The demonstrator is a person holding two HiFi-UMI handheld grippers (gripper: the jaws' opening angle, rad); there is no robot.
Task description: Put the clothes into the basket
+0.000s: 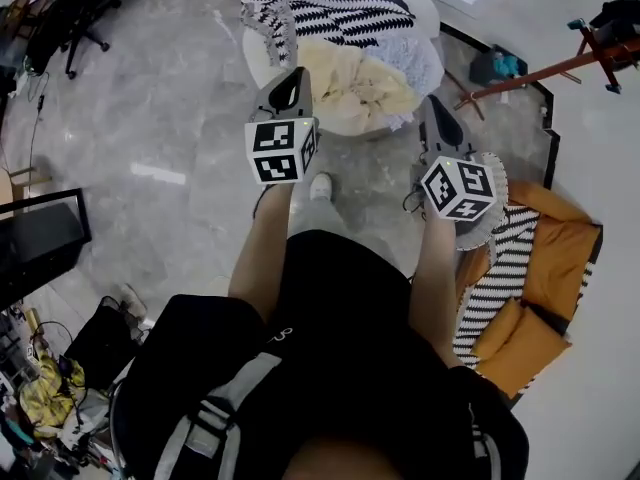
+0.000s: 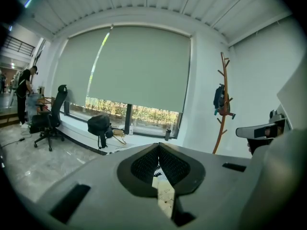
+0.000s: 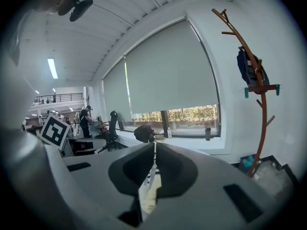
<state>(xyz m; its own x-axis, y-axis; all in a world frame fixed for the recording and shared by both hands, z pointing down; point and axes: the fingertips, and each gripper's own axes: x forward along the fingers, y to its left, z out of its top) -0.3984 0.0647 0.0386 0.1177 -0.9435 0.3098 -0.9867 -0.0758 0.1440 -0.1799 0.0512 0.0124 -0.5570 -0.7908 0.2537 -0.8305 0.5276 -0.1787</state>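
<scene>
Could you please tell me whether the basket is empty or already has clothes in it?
Not empty: the basket holds a zigzag garment, a cream garment and a pale blue garment.

The left forearm (image 1: 262,243) and right forearm (image 1: 432,278) reach forward side by side, well apart, carrying the left gripper (image 1: 289,86) and right gripper (image 1: 436,118) tipped slightly downward, each with its jaws closed together.
</scene>
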